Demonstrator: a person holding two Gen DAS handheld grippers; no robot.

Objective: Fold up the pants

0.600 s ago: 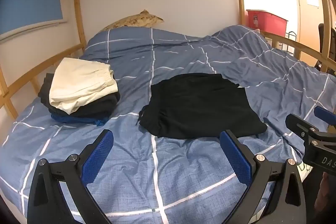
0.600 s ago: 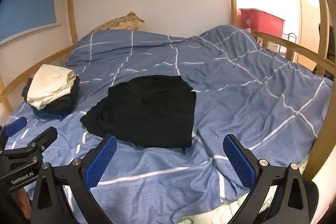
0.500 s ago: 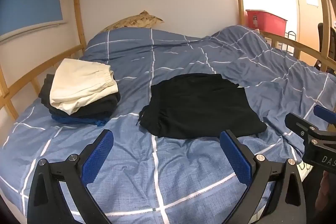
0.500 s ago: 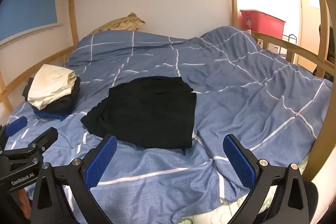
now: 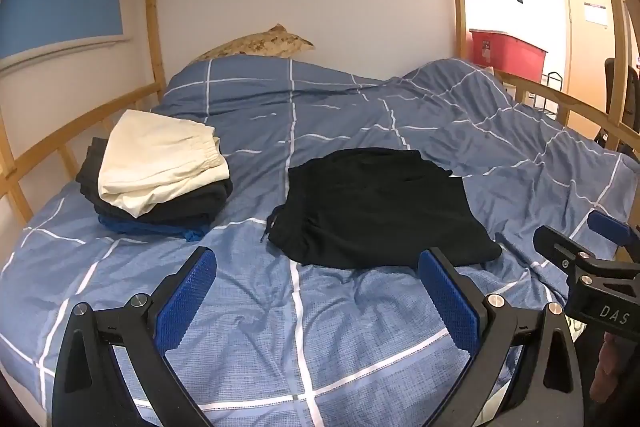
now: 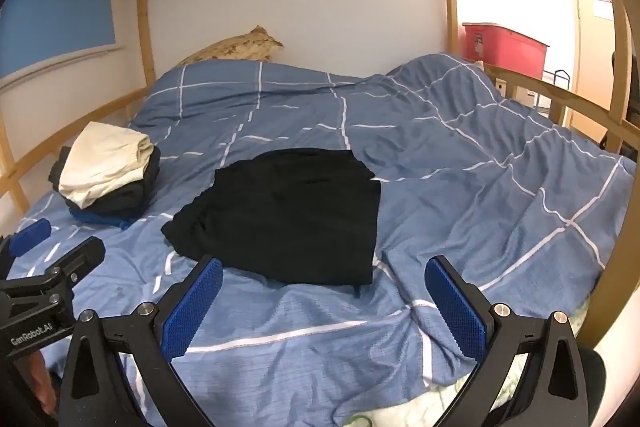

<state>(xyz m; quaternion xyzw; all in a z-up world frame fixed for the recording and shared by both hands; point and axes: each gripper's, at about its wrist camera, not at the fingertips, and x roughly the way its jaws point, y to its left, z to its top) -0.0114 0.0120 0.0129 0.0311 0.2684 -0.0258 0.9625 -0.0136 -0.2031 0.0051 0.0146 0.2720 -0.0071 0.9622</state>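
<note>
The left hand-held gripper (image 5: 316,301) hangs over the near end of the bed with its two blue-padded fingers (image 5: 186,301) spread as wide apart as they go; only bare duvet shows between them, and they touch nothing. The right hand-held gripper (image 6: 322,303) stands the same way, jaws fully apart, empty, tilted down toward the bedding. Each one also shows at the edge of the other's view: the right one at the right edge of the left wrist view, the left one at the left edge of the right wrist view, with a bit of a person's hand (image 6: 40,383) below it.

The black pants (image 5: 376,211) lie on the blue duvet (image 5: 248,315) with white grid lines, roughly at the middle of the bed, already doubled into a broad, flattish shape. Their drawstring end (image 5: 269,227) faces the left gripper's side. Both grippers sit on the near side of the pants, clear of the cloth.

To the left of the pants, well apart from them and close to the wooden side rail (image 5: 60,143), stands a stack of folded clothes (image 5: 160,187): a cream piece on top, dark pieces under it, a blue one at the bottom. Beyond the pants, at the head of the bed against the white wall, lies a tan patterned pillow (image 5: 260,45). To the right of the pants the duvet bunches up toward the other rail, and past that rail stands a red bin (image 5: 506,53).
</note>
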